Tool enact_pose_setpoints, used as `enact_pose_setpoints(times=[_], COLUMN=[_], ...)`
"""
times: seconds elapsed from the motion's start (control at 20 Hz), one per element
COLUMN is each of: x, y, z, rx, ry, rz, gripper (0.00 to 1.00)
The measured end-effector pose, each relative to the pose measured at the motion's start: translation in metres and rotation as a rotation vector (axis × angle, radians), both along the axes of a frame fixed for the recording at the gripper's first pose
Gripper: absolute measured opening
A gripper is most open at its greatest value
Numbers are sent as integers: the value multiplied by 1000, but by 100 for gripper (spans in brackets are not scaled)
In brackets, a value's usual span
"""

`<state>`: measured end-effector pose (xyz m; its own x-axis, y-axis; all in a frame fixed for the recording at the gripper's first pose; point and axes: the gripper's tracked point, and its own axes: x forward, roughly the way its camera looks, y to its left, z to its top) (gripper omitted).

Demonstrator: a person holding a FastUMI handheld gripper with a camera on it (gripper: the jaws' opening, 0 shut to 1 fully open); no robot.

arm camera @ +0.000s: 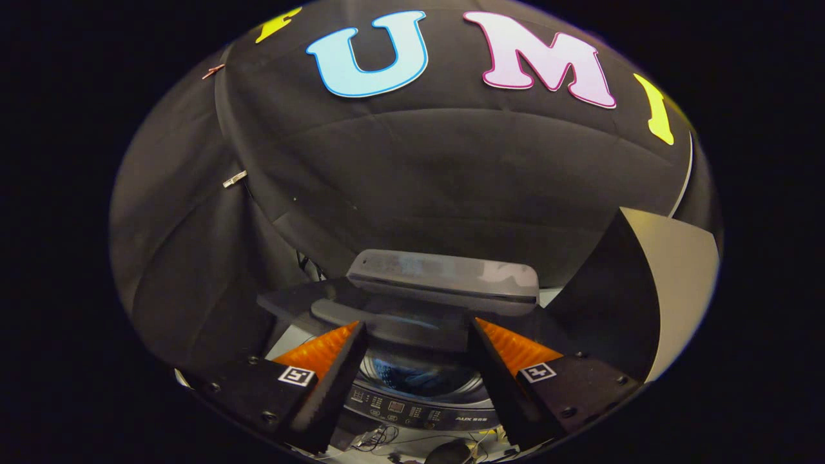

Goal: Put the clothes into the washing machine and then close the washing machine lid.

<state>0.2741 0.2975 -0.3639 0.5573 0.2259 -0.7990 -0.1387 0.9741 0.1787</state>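
Between my two fingers, toward six o'clock from where they part, sits the washing machine (412,386), its round drum mouth showing in the gap. My gripper (416,335) is spread wide and grips nothing; one finger angles in from seven o'clock, the other from five o'clock, and their tips stand well apart over the machine's top. Down inside the drum I can make out something dark blue, the clothes (412,375), though they are dim and I cannot tell their shape. Just nearer to me than the drum mouth, at six o'clock of it, runs the control panel (412,409), a dark strip with small buttons and a little display.

At twelve o'clock from my fingertips, just beyond them, the washing machine lid (445,280) stands raised, a grey slab whose long edge faces me, folded up above the opening. The lid is not down on the machine. Beyond it hangs the black cloth wall (419,180) of the booth.

At three o'clock from the lid a pale board (680,283) leans upright, its shaded face turned toward the machine. Close under me, at six o'clock of the control panel, some thin cables (380,439) lie tangled, with a dark rounded object (451,453) just beside them that I cannot identify.
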Motion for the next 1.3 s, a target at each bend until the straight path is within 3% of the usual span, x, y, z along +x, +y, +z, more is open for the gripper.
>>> enact_pose_setpoints(times=[0.5, 1.3], x=[-17, -93], y=[-11, -112], z=[48, 227], rx=[6, 60], ry=[-120, -595], rz=[-1, -32], gripper=[97, 99])
